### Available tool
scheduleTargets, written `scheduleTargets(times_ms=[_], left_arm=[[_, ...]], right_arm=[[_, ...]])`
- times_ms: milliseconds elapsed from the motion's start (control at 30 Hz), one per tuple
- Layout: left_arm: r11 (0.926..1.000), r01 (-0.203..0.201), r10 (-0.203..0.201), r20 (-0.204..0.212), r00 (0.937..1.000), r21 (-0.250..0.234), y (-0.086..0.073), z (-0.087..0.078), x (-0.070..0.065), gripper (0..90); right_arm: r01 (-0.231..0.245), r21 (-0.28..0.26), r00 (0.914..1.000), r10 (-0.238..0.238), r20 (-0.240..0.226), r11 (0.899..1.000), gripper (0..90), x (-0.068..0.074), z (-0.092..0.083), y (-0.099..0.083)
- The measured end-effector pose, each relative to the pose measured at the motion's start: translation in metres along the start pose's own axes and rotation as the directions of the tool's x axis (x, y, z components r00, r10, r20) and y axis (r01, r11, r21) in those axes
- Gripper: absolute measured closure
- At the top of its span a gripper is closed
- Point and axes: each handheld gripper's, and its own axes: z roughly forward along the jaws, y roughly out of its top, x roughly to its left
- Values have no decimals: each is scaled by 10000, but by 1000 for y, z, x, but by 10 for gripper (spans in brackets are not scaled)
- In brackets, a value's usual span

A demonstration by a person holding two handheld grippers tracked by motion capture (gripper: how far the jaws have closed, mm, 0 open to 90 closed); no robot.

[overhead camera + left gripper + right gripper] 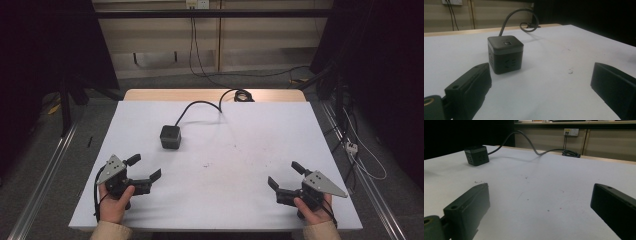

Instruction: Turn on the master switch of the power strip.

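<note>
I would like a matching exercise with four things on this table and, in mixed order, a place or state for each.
Things:
1. power cube
2. cable
3. left gripper
4. right gripper

Places or states:
A. near right corner, jaws open
B. runs to the table's far edge
C. left of the middle, standing alone
D. near left corner, jaws open

Pairs: 1-C, 2-B, 3-D, 4-A

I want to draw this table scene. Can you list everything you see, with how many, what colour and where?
socket cube: one, dark grey, on the sheet left of middle, apart from both grippers
cable: one, dark grey, runs from the cube to a coil at the far edge
sheet: one, white, covers the table
table: one, wooden, far edge showing
wall socket: one, white, on the far wall
left gripper: one, black, near left, open
right gripper: one, black, near right, open
hands: two, near edge
</note>
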Motion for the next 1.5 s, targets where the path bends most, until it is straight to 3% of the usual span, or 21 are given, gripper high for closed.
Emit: scheduleTargets(times_ms=[800, 1500], left_arm=[[9993, 200, -194, -181, 9996, 302, 7, 24, 6, 43], [9994, 327, -324, -341, 9989, 100, 12, 44, 14, 64]], right_arm=[[78, -25, 10000, -78, 16, 10000, 16, -1, 0, -1], [71, -19, 10000, -71, 3, 10000, 16, -1, 0, -1]])
